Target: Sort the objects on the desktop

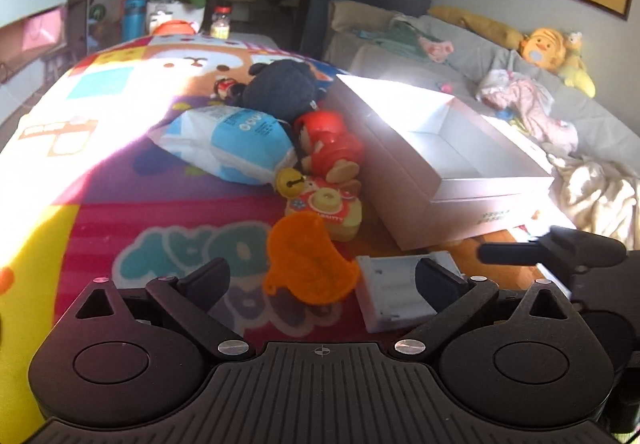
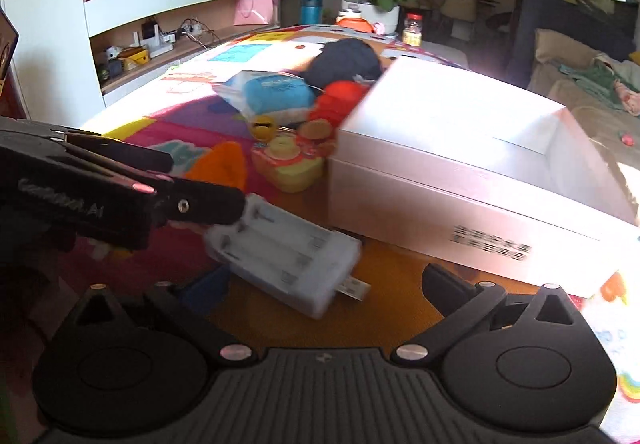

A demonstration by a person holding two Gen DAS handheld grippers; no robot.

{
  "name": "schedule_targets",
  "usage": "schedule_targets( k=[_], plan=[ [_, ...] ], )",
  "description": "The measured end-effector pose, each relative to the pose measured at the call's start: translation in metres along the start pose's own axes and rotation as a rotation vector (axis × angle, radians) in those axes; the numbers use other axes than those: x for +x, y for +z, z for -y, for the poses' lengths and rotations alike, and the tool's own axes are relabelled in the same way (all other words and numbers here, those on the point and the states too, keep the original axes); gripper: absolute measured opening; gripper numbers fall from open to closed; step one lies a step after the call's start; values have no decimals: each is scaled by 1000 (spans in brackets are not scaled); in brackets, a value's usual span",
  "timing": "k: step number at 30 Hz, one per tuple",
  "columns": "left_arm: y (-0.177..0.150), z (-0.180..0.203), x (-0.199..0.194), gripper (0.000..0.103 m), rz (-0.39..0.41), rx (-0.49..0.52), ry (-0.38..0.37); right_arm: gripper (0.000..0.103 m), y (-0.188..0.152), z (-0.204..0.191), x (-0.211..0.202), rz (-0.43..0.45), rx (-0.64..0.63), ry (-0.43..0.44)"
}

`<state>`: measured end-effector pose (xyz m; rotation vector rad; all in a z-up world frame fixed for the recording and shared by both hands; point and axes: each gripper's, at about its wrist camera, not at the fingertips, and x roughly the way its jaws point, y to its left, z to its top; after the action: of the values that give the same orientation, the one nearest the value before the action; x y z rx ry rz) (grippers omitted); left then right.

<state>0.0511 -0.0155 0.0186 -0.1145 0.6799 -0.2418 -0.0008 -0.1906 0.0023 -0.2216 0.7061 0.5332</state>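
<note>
A white battery charger (image 2: 288,256) lies on the colourful mat between the wide-apart fingers of my right gripper (image 2: 324,288), which is open and does not press on it. My left gripper (image 1: 320,276) is open too. An orange funnel-shaped toy (image 1: 308,264) and the charger (image 1: 396,292) lie between its fingers, and its right finger (image 1: 434,278) overlaps the charger's edge. In the right wrist view that left gripper (image 2: 192,182) comes in from the left, one fingertip (image 2: 220,204) at the charger's far corner. A right gripper finger (image 1: 508,254) shows at the right.
An open white box (image 1: 460,180) stands right of the toys. Beyond the funnel toy lie a yellow-red toy camera (image 1: 328,208), a yellow bell (image 1: 289,180), a red doll (image 1: 328,144), a blue-white packet (image 1: 228,144) and a dark knitted plush (image 1: 280,88). A flower pot (image 2: 372,10) stands at the far end.
</note>
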Motion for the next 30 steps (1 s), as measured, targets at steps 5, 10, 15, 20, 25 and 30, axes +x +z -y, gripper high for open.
schedule_targets(
  k=[5, 10, 15, 20, 25, 30],
  plan=[
    [5, -2, -16, 102, 27, -22, 94, 78, 4, -14, 3, 23, 0, -42],
    [4, 10, -10, 102, 11, 27, 121, 73, -6, 10, -17, 30, 38, -49],
    [1, 23, 9, 102, -22, 51, 106, 92, -1, 52, -65, 191, 77, -186],
    [-1, 33, 15, 102, -30, 91, 89, 101, 23, 111, -55, 242, 206, -340],
    [-1, 29, 5, 102, -13, 123, 93, 103, 33, 145, -20, 176, 342, -195],
    [1, 21, 3, 102, -25, 145, 109, 102, 31, 116, -21, 188, 241, -98]
  ],
)
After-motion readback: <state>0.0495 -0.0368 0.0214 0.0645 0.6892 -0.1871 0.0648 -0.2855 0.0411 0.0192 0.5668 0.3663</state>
